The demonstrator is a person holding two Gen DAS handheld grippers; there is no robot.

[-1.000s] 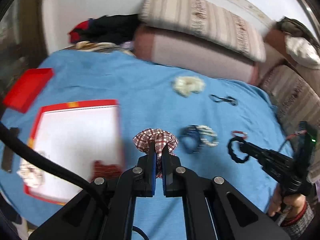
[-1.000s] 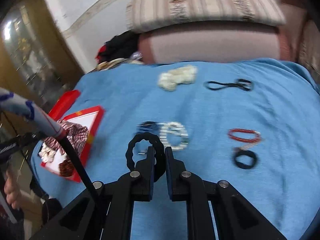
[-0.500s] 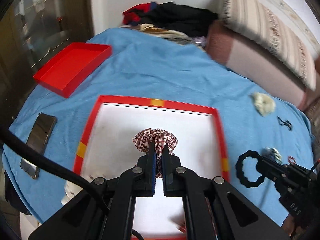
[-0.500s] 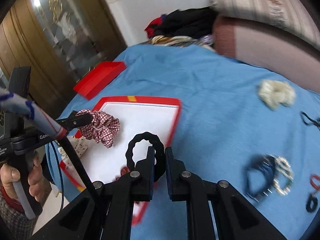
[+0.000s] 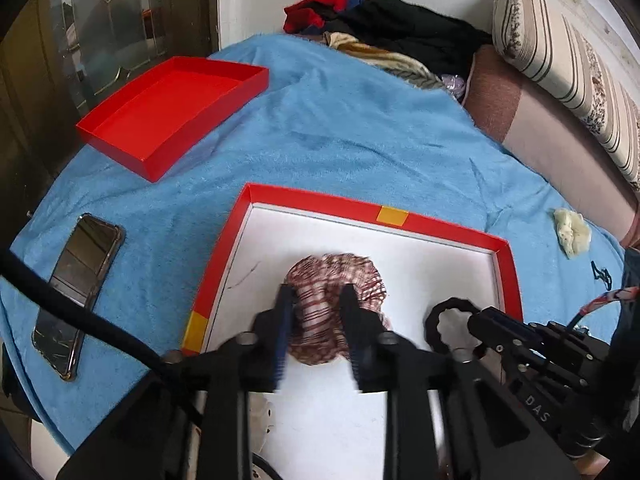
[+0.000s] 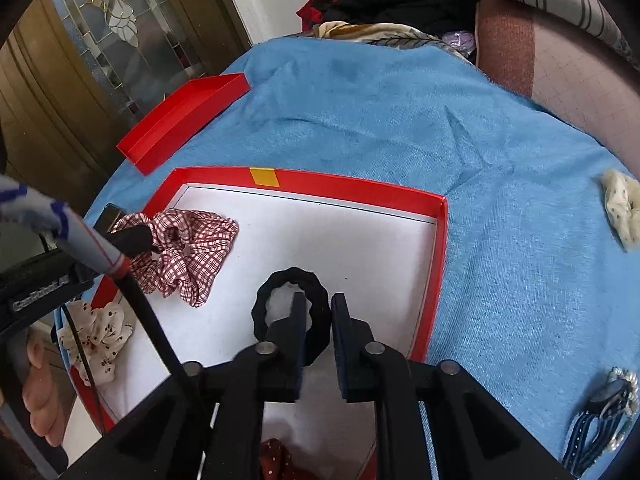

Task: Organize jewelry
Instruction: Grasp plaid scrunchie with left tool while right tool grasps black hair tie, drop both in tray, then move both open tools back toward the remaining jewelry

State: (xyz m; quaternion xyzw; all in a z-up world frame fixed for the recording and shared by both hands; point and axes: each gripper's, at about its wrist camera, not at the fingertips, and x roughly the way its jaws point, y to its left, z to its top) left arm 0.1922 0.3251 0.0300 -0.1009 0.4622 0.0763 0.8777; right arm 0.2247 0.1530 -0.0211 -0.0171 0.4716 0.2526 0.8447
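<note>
A red-rimmed white box (image 5: 376, 216) lies on the blue blanket; it also shows in the right wrist view (image 6: 352, 192). My left gripper (image 5: 315, 296) is open over it, and the red checked scrunchie (image 5: 336, 304) sits between its spread fingers; in the right wrist view the scrunchie (image 6: 188, 248) rests on the box floor. My right gripper (image 6: 316, 304) has its jaws parted around the black wavy hair ring (image 6: 280, 284), low over the box. The ring also shows in the left wrist view (image 5: 444, 320). A white dotted scrunchie (image 6: 100, 336) and a dark red one (image 6: 276, 460) lie in the box.
A red lid (image 5: 172, 112) lies far left, a phone (image 5: 80, 284) at the left edge. A cream scrunchie (image 6: 620, 204) and bracelets (image 6: 604, 404) lie to the right on the blanket. Clothes (image 5: 392, 28) and cushions (image 5: 568, 64) line the back.
Both grippers swung left from the blanket to the box. The left gripper opened and released the checked scrunchie; the right jaws parted around the black ring.
</note>
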